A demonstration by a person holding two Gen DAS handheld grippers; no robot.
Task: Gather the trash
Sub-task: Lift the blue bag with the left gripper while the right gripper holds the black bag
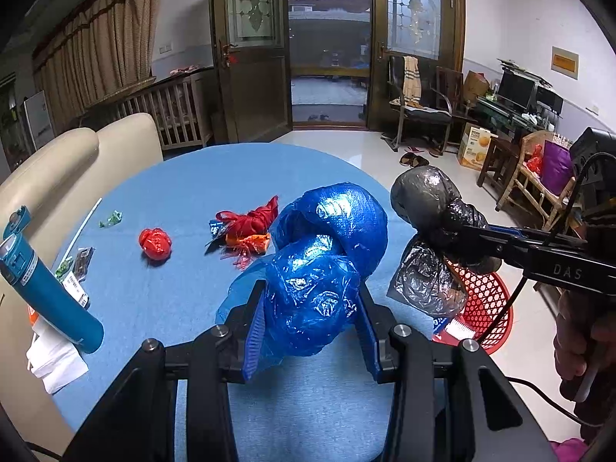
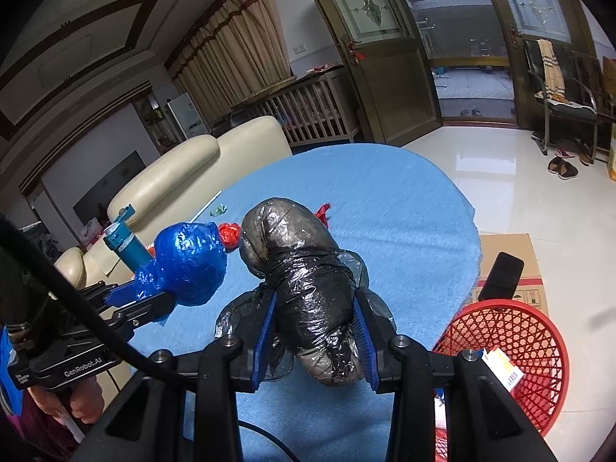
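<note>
The left tool [image 1: 310, 308] grips a knotted blue plastic bag [image 1: 327, 246] between its blue pads, held above the blue-covered table [image 1: 184, 300]. Just to its right, the right tool [image 2: 315, 323] clamps a wrapped black plastic bag [image 2: 304, 269], also off the table. A red mesh basket [image 2: 512, 350] stands on the floor beside the table's right edge. Farther out on the table lie a red crumpled wrapper [image 1: 155, 243], a red bundle [image 1: 252, 223] and a small green wrapper [image 1: 111, 218]; a teal bottle [image 1: 46, 288] stands at the left.

A teal bottle [image 1: 50, 288] stands left of the tool; beyond it, a cream sofa [image 1: 57, 169] and glazed doors [image 1: 252, 50].
</note>
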